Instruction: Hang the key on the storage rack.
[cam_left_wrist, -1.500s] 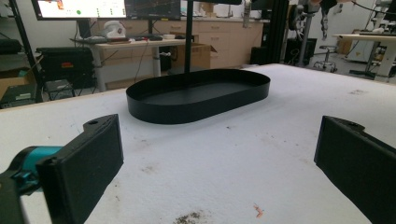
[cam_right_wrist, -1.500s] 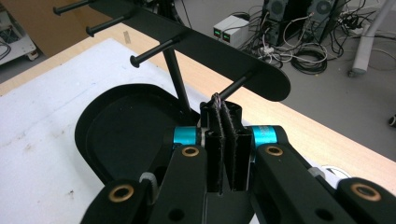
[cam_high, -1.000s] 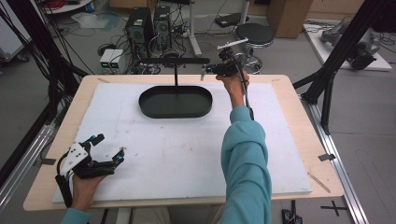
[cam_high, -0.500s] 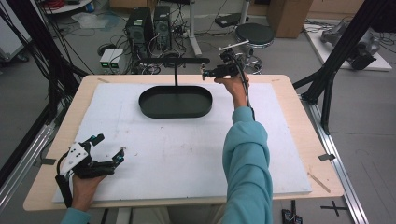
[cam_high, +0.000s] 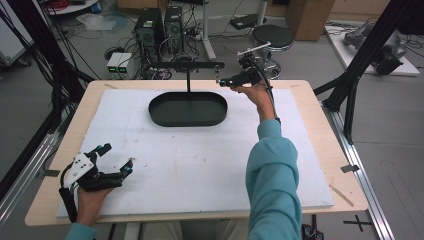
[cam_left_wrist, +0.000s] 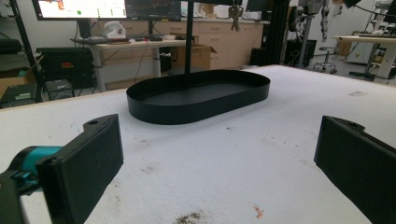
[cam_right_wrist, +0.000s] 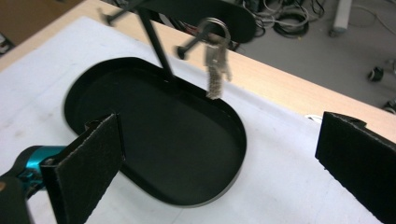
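Table: a wooden table (cam_high: 320, 107) with a wide white mat (cam_high: 200, 160) over most of its top; both of the person's forearms come in from the near edge.
White mat: a few small brown specks and smudges lie on it near the left gripper, as the left gripper view shows close up.
Tray stand: a black oval tray (cam_high: 188, 110) sits on the far part of the mat, a thin black post (cam_high: 188, 80) rising from its back edge and carrying a black crossbar (cam_high: 187, 65) with pegs at its ends.
Right arm: a teal sleeve (cam_high: 272, 180) reaches far across the table, the hand up by the right end of the crossbar.
Right gripper: the right gripper (cam_high: 231, 81) is held in the air just beside the crossbar's right peg; its jaws have just been opening and now stand wide apart with nothing between them, as the right gripper view makes plain.
Left gripper: the left gripper (cam_high: 117, 160) rests low at the near left corner of the mat, jaws spread wide and gripping nothing, pointed toward the tray.
Keys: a small bunch of keys (cam_right_wrist: 215, 60) hangs by its ring from the right peg of the crossbar, dangling above the tray's far right rim; it hangs free, apart from both pads of the right gripper, and looks slightly blurred.
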